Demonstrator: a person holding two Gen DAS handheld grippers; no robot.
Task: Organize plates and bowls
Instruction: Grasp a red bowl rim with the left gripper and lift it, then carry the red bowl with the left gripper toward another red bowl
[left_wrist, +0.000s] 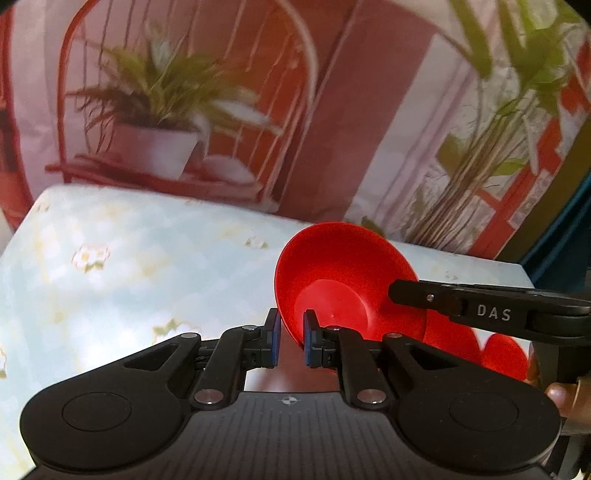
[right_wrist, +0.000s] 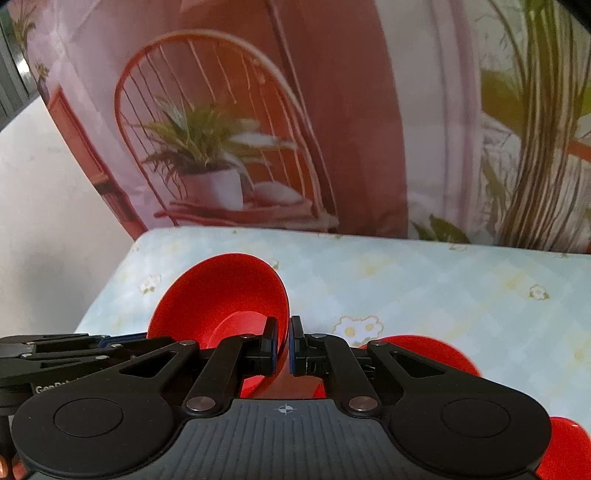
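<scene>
The table (left_wrist: 129, 266) wears a pale blue checked cloth with small flower prints and serves as the landmark here; behind its far edge hangs a printed backdrop (left_wrist: 221, 92) of a red wire chair and potted plants, blurred in both views; on the table's right part, as the left wrist view has it, two more red dishes (left_wrist: 454, 339) lie low beside the raised one, one partly behind the other, and whether they are plates or bowls cannot be told.

Above the table's near side a red bowl (left_wrist: 343, 284) is tilted up on edge, its hollow facing the cameras; nothing stands between it and either camera except the tongs themselves.

The left gripper (left_wrist: 291, 338) has its blue-padded fingers close together astride the bowl's lower left rim, one pad outside and one inside, clamped on it; the right gripper (right_wrist: 283, 347) pinches the rim on the bowl's other side in the same way, its fingers (right_wrist: 271, 345) nearly together with the thin red wall between them; in the left wrist view the right gripper's arm reaches in from the right across the bowl's edge.
</scene>
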